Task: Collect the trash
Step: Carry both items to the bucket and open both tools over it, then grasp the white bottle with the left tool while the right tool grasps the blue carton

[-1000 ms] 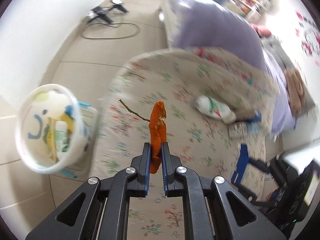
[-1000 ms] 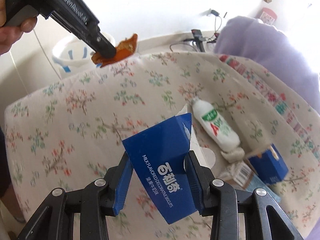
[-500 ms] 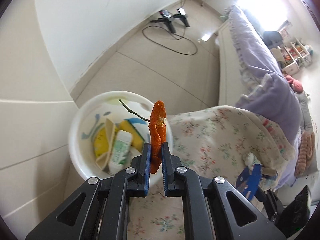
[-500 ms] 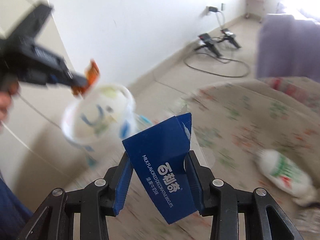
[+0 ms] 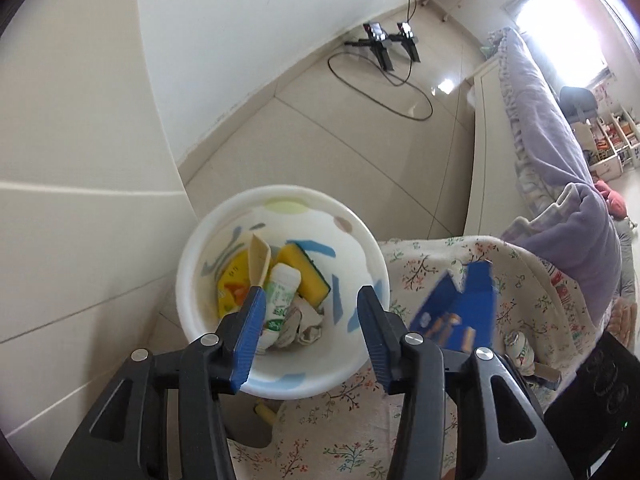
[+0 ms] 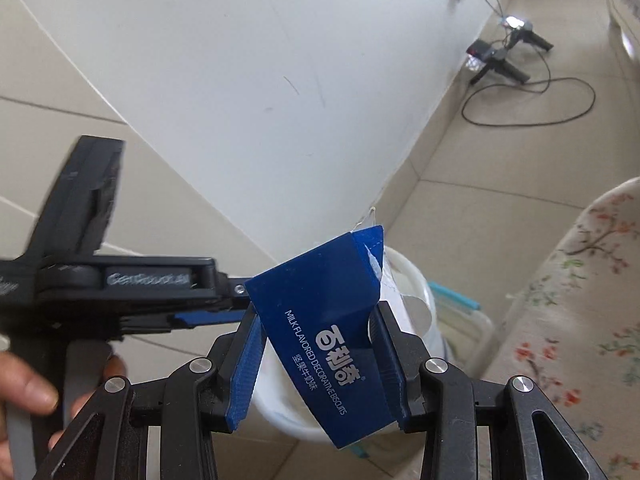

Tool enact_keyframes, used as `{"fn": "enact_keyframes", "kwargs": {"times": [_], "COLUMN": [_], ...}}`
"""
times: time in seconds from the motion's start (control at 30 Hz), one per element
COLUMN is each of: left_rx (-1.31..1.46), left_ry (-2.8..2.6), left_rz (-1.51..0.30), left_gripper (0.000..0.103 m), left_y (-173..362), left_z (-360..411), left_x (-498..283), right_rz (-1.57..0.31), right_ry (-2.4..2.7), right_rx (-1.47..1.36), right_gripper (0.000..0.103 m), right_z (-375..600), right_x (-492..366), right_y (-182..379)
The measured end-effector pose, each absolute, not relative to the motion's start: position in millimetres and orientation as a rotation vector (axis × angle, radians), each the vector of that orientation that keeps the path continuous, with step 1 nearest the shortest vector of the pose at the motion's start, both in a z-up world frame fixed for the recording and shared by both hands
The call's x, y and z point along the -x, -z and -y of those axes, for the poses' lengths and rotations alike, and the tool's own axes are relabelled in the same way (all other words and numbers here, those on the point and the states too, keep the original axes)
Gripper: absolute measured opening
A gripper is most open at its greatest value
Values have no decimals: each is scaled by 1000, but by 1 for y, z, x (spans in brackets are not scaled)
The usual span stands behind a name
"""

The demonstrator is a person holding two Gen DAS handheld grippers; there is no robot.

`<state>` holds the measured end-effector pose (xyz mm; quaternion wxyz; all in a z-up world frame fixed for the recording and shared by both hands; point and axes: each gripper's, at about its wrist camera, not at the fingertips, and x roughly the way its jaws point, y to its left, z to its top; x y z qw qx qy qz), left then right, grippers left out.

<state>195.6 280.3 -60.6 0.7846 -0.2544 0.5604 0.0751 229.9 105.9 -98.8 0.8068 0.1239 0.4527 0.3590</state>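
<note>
My left gripper [image 5: 310,316] is open and empty, right above the white trash bucket [image 5: 360,236]. The bucket holds a yellow sponge [image 5: 304,272], a small white bottle [image 5: 280,296], a yellow wrapper and crumpled paper. The orange peel is not visible. My right gripper [image 6: 320,340] is shut on a blue biscuit box [image 6: 328,320] and holds it over the bucket's near side [image 6: 416,280]. The box also shows blurred in the left wrist view [image 5: 460,308]. The left gripper shows side-on in the right wrist view [image 6: 224,300].
The bucket stands on a tiled floor by a white wall. A floral cloth surface [image 5: 420,420] lies right of it, with a small bottle [image 5: 520,348] on it. A purple blanket [image 5: 580,240] lies beyond. Black stands with a cable [image 5: 384,52] sit far off on the floor.
My left gripper has opened over the bucket and the orange peel is gone from it. My right gripper has carried the blue box over to the bucket.
</note>
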Motion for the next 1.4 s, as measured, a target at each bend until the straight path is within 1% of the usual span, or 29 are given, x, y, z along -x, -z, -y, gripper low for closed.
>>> {"fn": "enact_keyframes", "kwargs": {"times": [0.1, 0.23, 0.3, 0.33, 0.37, 0.4, 0.53, 0.7, 0.9, 1.03, 1.17, 1.27, 1.37, 1.4], "left_rx": [542, 455, 423, 413, 408, 412, 403, 394, 331, 272, 149, 69, 32, 15], "left_ry": [-157, -223, -252, -261, -263, -257, -237, -206, -110, -20, 87, 166, 231, 246], "left_rz": [-1149, -1017, -1001, -1003, -1010, -1017, -1012, -1029, -1075, -1091, -1098, -1102, -1127, -1135], "left_gripper": [50, 50, 50, 50, 50, 50, 50, 50, 50, 50, 51, 53, 54, 54], "left_y": [40, 7, 3, 3, 4, 5, 2, 4, 9, 8, 8, 12, 21, 25], "left_z": [-279, -281, -283, -283, -283, -283, -279, -266, -220, -175, -117, -72, -34, -22], "left_x": [-183, -163, -163, -164, -165, -165, -165, -171, -182, -190, -195, -198, -202, -204], "right_rz": [-987, -1013, -1037, -1062, -1098, -1121, -1116, -1084, -1082, -1090, -1117, -1071, -1010, -1002], "right_ry": [-786, -803, -792, -784, -775, -765, -760, -716, -640, -525, -399, -292, -163, -116], "right_rx": [-288, -347, -363, -361, -346, -330, -276, -198, -71, -34, -51, -37, -70, -88], "right_gripper": [47, 48, 49, 52, 62, 67, 69, 69, 70, 70, 70, 70, 78, 78], "right_z": [-123, -144, -157, -163, -169, -172, -164, -128, -73, -21, 52, 102, 165, 187], "right_x": [-234, -239, -240, -242, -243, -242, -233, -218, -201, -191, -181, -175, -170, -171], "right_y": [106, 120, 129, 135, 140, 143, 139, 117, 89, 67, 45, 28, 18, 19]}}
